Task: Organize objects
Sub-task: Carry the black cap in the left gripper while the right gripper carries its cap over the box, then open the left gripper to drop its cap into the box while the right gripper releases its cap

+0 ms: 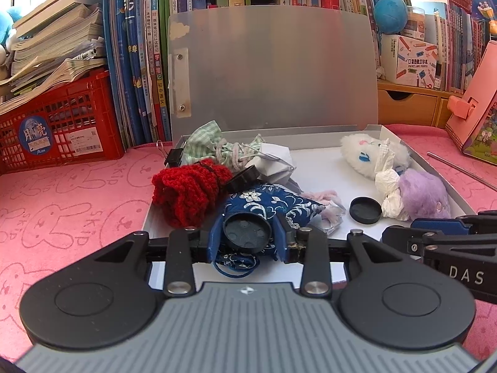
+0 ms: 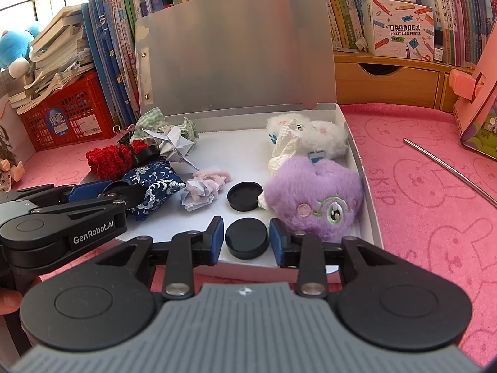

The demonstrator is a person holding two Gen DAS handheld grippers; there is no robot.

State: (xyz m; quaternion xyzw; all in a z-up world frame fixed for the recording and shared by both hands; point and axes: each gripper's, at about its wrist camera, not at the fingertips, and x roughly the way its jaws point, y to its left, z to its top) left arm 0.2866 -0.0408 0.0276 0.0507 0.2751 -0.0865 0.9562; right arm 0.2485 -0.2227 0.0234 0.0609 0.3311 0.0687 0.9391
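Two round black caps at the near edge of an open white box [image 2: 357, 143]. One black cap [image 1: 247, 232], hollow side up, between the jaws of the left gripper [image 1: 248, 236], blue pads just beside its rim on both sides, whether pressing or merely flanking hard to tell; resting on a blue brocade pouch [image 1: 273, 205] with white floral pattern, its cord looped below. Second black cap [image 2: 247, 238], flat side up, on the box floor between the jaws of the right gripper [image 2: 247, 239], a clear gap on either side, jaws apart and not clamped. Third black cap [image 2: 244, 195], hollow side up, lying further in, touching a purple plush [image 2: 320, 199] with an embroidered eye. Behind the plush, crumpled white tissue [image 2: 284, 152] and a white fluffy toy [image 2: 323, 136]. Left side of the box: red knitted piece [image 1: 189, 192], green checked cloth bag [image 1: 211, 146], folded white paper [image 1: 273, 161], another dark cap [image 1: 243, 178] tilted on the pile, a pale pink scrap [image 2: 208, 177] beside crumpled paper. Box lid [image 1: 273, 68] standing upright at the back. Black binder clip [image 1: 172, 157] at the box's far left corner. Pink worktop [image 2: 435, 217] with rabbit outlines underneath; metal rod [image 2: 450, 171] lying to the right. Red crate [image 1: 62, 124] stacked with papers at left, rows of books [image 1: 139, 62] along the back.
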